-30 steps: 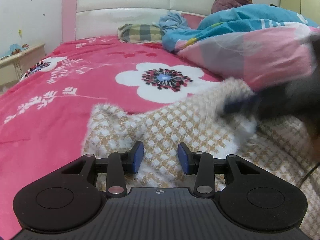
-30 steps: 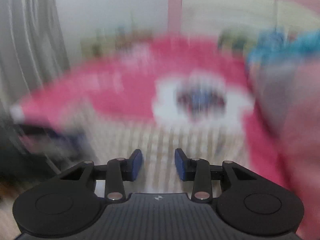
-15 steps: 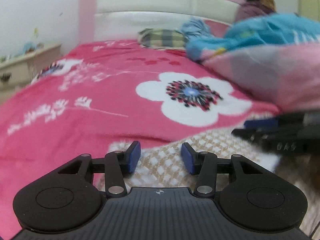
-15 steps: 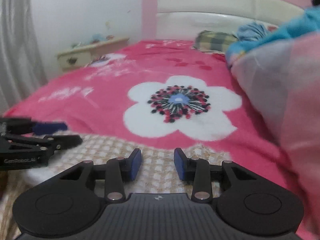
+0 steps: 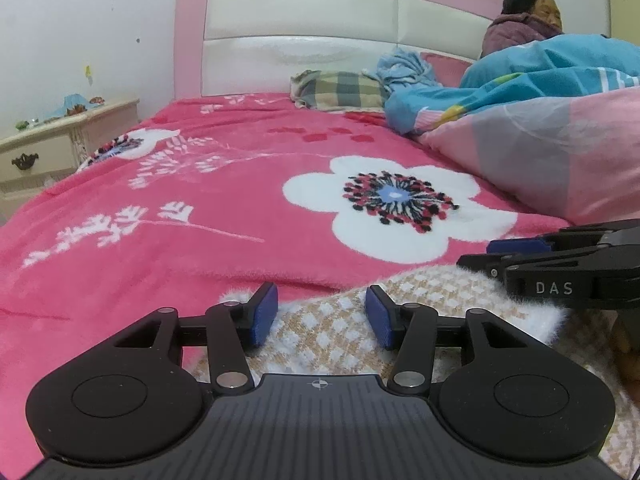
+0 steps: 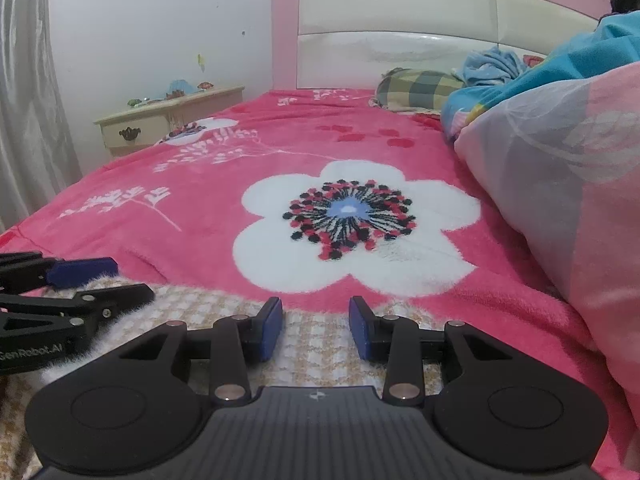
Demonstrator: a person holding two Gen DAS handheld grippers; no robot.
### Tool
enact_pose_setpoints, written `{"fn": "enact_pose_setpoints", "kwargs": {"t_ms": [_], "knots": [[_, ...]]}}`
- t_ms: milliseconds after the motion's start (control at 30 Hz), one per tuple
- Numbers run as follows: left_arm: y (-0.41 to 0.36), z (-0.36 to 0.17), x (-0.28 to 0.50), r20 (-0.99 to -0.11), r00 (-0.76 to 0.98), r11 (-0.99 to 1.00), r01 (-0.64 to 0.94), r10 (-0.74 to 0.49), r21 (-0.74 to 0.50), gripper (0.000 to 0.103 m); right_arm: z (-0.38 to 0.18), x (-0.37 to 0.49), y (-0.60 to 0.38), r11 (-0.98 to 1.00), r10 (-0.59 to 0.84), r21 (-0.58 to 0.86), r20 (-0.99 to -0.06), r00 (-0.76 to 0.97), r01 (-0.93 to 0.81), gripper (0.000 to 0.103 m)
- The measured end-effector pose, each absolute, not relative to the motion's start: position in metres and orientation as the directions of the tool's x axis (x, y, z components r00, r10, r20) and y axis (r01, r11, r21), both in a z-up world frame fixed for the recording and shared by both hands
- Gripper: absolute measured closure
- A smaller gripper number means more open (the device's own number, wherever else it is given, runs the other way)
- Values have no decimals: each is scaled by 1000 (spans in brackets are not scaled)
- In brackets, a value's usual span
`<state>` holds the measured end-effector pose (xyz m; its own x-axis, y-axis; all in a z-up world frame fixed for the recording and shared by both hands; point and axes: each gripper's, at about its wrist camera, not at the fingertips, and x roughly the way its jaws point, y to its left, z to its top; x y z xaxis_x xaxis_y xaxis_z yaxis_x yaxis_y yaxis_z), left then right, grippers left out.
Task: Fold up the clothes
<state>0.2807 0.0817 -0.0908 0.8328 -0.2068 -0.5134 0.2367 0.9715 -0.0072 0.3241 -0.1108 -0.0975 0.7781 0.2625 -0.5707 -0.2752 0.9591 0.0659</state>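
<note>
Open bed ahead, bulk on the right

The pink blanket (image 5: 208, 184) lies flat and bare from the checked sweater (image 5: 332, 328) up to the pillow (image 5: 340, 90) and headboard (image 5: 304, 44), leaving wide passage forward and left. The heaped quilt (image 5: 560, 148) walls off the right side, with a person (image 5: 520, 24) behind it. The two grippers sit close side by side; the gap between them looks narrow. A nightstand (image 5: 52, 148) stands beyond the bed's left edge

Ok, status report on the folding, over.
Left hand-held gripper opening, right hand-held gripper open, nothing gripped. Checked knit garment lies beneath both on the pink bedspread. Bunched quilt close on the right.
</note>
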Motion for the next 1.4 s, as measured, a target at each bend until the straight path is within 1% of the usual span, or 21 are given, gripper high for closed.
{"fn": "enact_pose_setpoints", "kwargs": {"t_ms": [67, 100, 133, 167, 200, 267, 333, 367, 400, 433, 600, 867, 967, 1400], "knots": [[78, -79, 269, -509, 841, 975, 220, -184, 12, 48, -89, 322, -115, 958, 274, 95, -570, 775, -270, 63], [76, -72, 258, -495, 843, 969, 246, -210, 8, 47, -78, 317, -121, 958, 286, 131, -554, 782, -257, 63], [74, -65, 246, -480, 845, 962, 272, -236, 6, 46, -67, 309, -126, 955, 295, 164, -521, 801, -245, 60], [70, -61, 235, -459, 848, 950, 311, -264, 29, 43, -56, 295, -131, 952, 302, 193, -462, 834, -238, 58], [66, -58, 225, -440, 849, 935, 350, -293, 54, 43, -49, 285, -133, 948, 308, 209, -428, 850, -238, 50], [53, -62, 216, -449, 832, 900, 418, -325, 124, 43, -51, 273, -128, 944, 325, 199, -446, 834, -262, 49], [51, -78, 225, -490, 820, 906, 404, -297, 128, 42, -77, 269, -115, 951, 308, 130, -510, 803, -282, 52], [50, -86, 230, -510, 813, 909, 397, -282, 130, 36, -91, 267, -109, 953, 292, 91, -539, 790, -289, 51], [49, -94, 234, -530, 805, 911, 390, -267, 132, 33, -99, 265, -105, 955, 276, 62, -553, 786, -291, 51], [48, -101, 238, -548, 797, 914, 383, -254, 135, 31, -98, 264, -102, 957, 267, 52, -550, 791, -286, 51], [46, -102, 238, -548, 803, 919, 369, -237, 143, 29, -97, 261, -99, 960, 253, 39, -549, 796, -278, 50], [37, -95, 238, -598, 790, 955, 266, -137, 132, 28, -96, 261, -103, 961, 254, 51, -551, 795, -272, 50], [35, -95, 235, -597, 795, 963, 234, -109, 136, 28, -96, 261, -104, 961, 257, 58, -550, 795, -271, 50], [34, -97, 232, -585, 806, 970, 205, -93, 128, 28, -98, 261, -105, 961, 260, 66, -542, 799, -268, 50]]}}
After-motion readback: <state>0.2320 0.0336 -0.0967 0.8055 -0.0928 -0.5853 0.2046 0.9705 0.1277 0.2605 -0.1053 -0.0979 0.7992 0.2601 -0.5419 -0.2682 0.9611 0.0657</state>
